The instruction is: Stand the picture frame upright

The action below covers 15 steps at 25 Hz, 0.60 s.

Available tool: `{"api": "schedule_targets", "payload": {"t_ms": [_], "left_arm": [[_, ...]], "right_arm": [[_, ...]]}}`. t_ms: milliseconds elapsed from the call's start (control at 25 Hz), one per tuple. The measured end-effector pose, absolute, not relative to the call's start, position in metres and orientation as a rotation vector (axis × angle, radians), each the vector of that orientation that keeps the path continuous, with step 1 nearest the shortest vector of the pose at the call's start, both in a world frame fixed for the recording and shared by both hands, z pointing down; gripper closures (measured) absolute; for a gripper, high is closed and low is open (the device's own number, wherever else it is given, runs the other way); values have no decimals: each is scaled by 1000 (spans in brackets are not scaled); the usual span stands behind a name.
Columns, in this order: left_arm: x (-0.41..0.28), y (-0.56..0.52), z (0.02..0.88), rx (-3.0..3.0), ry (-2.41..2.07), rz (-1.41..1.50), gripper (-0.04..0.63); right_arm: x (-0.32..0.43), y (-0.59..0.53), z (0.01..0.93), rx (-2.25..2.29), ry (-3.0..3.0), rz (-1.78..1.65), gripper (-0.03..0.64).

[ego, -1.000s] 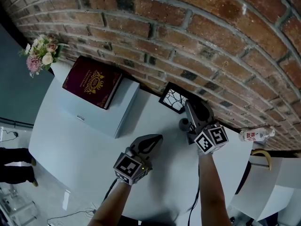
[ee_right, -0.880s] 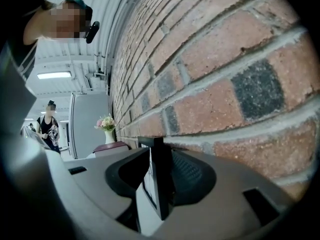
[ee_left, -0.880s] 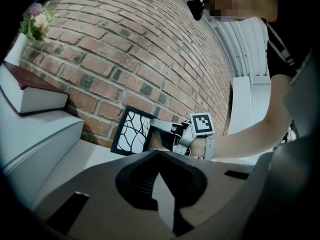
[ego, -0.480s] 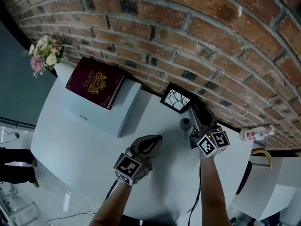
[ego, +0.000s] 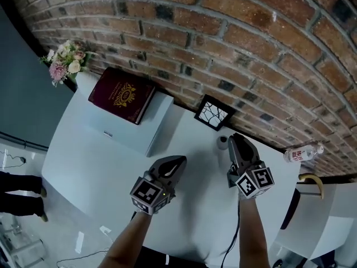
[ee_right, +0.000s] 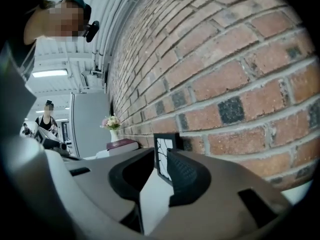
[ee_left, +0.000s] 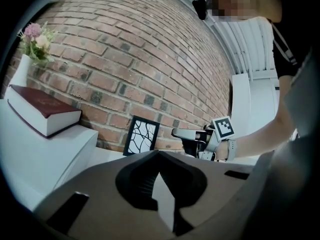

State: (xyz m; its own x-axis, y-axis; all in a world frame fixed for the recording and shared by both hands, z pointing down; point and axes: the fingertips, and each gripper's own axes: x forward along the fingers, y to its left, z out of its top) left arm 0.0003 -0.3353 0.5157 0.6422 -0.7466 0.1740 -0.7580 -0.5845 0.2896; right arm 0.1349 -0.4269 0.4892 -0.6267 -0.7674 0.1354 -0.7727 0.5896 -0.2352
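No legible text (book (ego: pixel 124 95) emblem blurred)

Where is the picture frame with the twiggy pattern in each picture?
Head view: picture frame, upper middle.
Left gripper view: picture frame, just left of centre.
Right gripper view: picture frame, near centre.
Shared landmark: dark red book, left of it everywhere.

picture frame (ego: pixel 213 114) on table (ego: pixel 100 166) against brick wall (ego: pixel 234 43), book (ego: pixel 122 95) on box (ego: pixel 129 134) to its left, flowers (ego: pixel 66 61) farther left

My head camera looks steeply down; both gripper cameras ride low, facing the brick wall (ego: pixel 223 38) — all share the picture frame (ego: pixel 214 113), near twelve o'clock.
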Motion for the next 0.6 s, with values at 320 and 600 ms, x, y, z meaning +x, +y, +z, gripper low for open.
{"api": "schedule_targets", "payload": {"t_ms": [320,600], "left_arm": [[-38,-296,488,2536,-1229,55,589],[-64,-258,466,2574,-1232,54,589]], "right_arm": [[116,-351,461,1341,-2760,413,612],[97,-286,438,1380,-2760,426,612]]}}
